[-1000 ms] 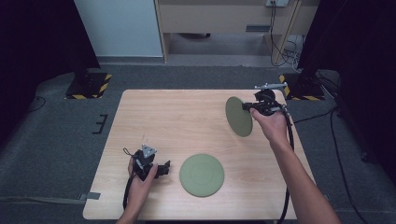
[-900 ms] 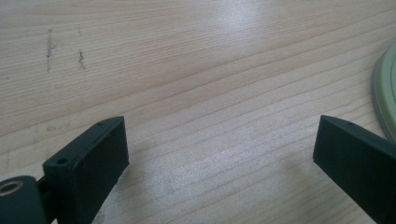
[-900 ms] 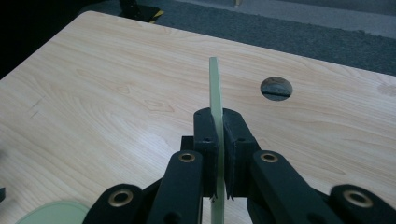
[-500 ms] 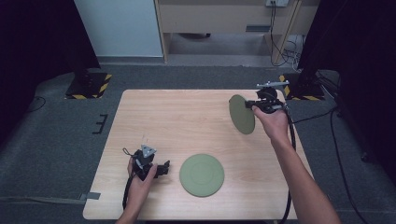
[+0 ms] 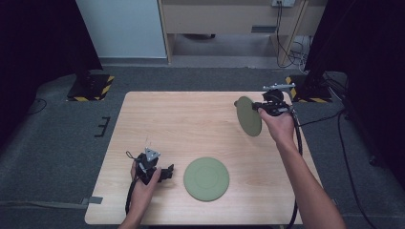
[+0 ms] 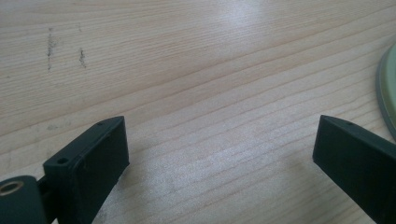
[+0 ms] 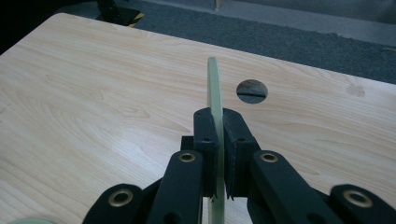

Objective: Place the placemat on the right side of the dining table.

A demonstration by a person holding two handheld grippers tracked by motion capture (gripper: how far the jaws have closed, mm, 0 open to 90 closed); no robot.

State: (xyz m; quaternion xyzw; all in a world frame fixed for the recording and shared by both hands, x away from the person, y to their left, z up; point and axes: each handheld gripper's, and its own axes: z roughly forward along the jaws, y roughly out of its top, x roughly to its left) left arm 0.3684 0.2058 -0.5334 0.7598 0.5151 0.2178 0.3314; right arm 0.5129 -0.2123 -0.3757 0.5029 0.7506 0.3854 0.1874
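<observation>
Two green round plates are in play. One plate (image 5: 206, 178) lies flat on the wooden table (image 5: 191, 124) near its front edge; its rim (image 6: 387, 88) shows at the right of the left gripper view. My left gripper (image 5: 167, 172) rests low just left of it, open, with bare wood between its fingers (image 6: 100, 158). The other plate (image 5: 249, 116) is held on edge above the table's right side, seen as a thin green edge (image 7: 215, 98) in the right gripper view. My right gripper (image 5: 260, 106) is shut on that plate's rim (image 7: 217, 154).
A round cable hole (image 7: 251, 91) is cut in the table beyond the held plate. Yellow-black striped stand feet (image 5: 90, 86) sit on the grey carpet behind the table, and cables (image 5: 291, 52) hang by a wooden cabinet at the back.
My right gripper has lifted the held plate slightly up and toward the far right. The left gripper and the flat plate have stayed where they were.
</observation>
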